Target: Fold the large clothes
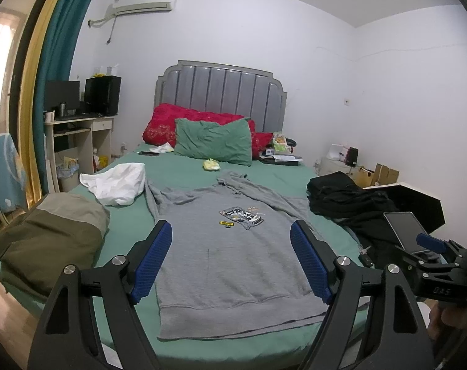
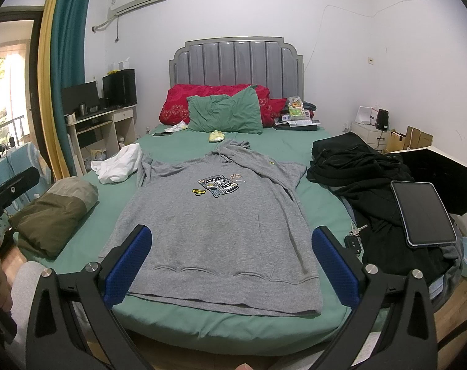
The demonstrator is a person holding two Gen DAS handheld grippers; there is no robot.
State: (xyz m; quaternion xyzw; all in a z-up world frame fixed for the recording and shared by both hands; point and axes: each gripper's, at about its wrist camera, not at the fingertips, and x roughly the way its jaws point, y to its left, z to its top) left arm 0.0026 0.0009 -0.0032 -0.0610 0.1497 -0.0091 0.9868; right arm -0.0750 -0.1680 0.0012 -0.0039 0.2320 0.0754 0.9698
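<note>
Your left gripper [image 1: 231,262] is spread wide with nothing between its blue pads [image 1: 151,262], and it hangs above the foot of the bed [image 1: 184,169]. Your right gripper [image 2: 230,265] is just as wide apart and grips nothing; it also hovers at the foot of the bed.

The grey hoodie [image 2: 215,225] lies flat, front up, in the middle of the bed. Its hem is toward you, near the bed's foot edge, and its hood points toward the headboard [image 2: 236,61]. A printed patch [image 2: 218,186] shows on the chest. The sleeves lie rumpled along either side of the body.

To the left of the hoodie a white garment [image 2: 119,163] lies crumpled on the sheet, just beside the hoodie's left sleeve. Further left, at the bed's edge, sits an olive and tan bundle [image 2: 54,212]. To the right of the hoodie is a heap of black clothes [image 2: 356,166], with a tablet [image 2: 424,212] resting on it and keys [image 2: 355,234] near it. Beyond the hoodie, a green pillow [image 2: 225,114] leans against a red one [image 2: 178,104] by the headboard.
</note>
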